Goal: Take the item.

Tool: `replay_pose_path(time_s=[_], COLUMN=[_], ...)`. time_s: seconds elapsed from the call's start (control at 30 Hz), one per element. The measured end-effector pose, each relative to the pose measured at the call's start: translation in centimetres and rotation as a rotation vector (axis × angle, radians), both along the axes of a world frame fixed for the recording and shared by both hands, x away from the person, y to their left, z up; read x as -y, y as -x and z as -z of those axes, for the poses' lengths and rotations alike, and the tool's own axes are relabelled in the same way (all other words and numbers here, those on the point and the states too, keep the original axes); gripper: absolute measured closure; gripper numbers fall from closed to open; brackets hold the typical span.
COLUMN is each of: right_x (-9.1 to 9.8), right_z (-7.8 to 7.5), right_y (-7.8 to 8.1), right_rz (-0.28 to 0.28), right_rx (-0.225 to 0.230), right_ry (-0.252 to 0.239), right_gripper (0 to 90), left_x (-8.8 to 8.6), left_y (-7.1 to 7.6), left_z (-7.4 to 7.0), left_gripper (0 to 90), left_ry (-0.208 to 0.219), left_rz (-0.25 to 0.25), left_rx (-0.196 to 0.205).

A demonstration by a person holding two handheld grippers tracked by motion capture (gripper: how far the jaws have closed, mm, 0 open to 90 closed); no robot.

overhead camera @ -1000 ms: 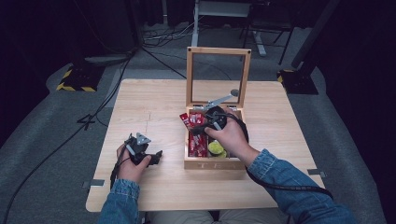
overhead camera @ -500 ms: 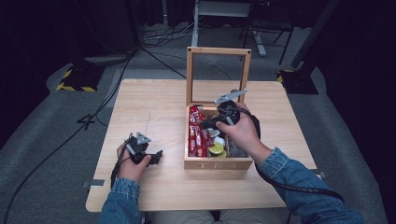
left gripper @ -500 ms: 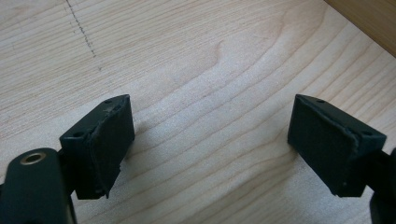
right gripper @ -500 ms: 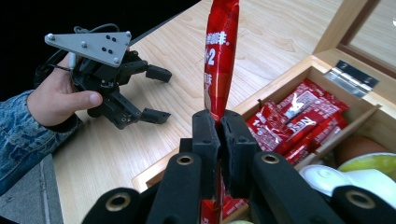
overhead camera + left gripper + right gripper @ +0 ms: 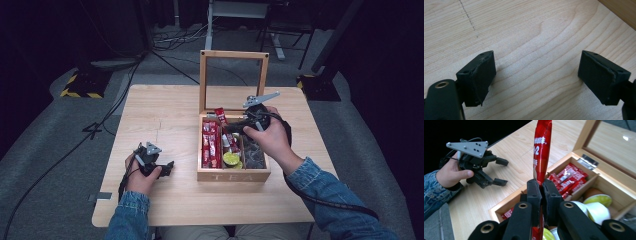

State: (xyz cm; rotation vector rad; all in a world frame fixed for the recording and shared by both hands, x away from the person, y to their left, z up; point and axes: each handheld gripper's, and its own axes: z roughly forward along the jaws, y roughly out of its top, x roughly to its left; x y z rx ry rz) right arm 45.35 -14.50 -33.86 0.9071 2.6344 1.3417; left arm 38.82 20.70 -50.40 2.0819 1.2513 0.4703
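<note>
High view: a wooden tea box [image 5: 234, 175], lid propped open, stood on a light wooden table [image 5: 165, 107]. The right gripper [image 5: 231, 128] was held over the box and was clamped on a red sachet stick [image 5: 220, 116], which was lifted clear above the left compartment. More red sachets [image 5: 210, 145] were packed in that compartment; a green-lidded pod [image 5: 232, 158] was seen in the middle one. The left gripper [image 5: 167, 167] was rested on the table, well apart from the box. The room around was dark, with grey floor, loose cables and a yellow-black striped block.

Left gripper view: the jaws were stood wide apart over bare pale wood grain, nothing between them. A corner of the tea box [image 5: 621, 11] was seen at top right.

Right gripper view: the pads were pressed together on the lower part of the red sachet stick [image 5: 541, 152], which was held upright above the right gripper [image 5: 542, 195]. The left gripper [image 5: 499, 171] was visible farther off on the table.

Handling, judged: the sachet was taken as very light, thin and soft, with slick foil that could slip or crumple. A grip near one end across the flat faces seemed best; a hard squeeze mid-body could burst it.
</note>
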Motion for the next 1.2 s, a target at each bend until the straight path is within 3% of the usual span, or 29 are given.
replay_pose_path(time_s=[0.53, 1.2], right_x=[5.3, 11.9], right_z=[-1.2, -0.6], right_y=[-0.5, -0.8], right_rz=[0.071, 0.207], right_rx=[0.040, 0.042], right_ry=[-0.008, -0.014], right_gripper=[85.4, 85.3], left_x=[0.0, 0.0], left_y=[0.0, 0.0], left_z=[0.0, 0.0], left_gripper=[15.2, 15.2], left_ry=[0.001, 0.001], left_rz=[0.000, 0.000], left_rx=[0.001, 0.001])
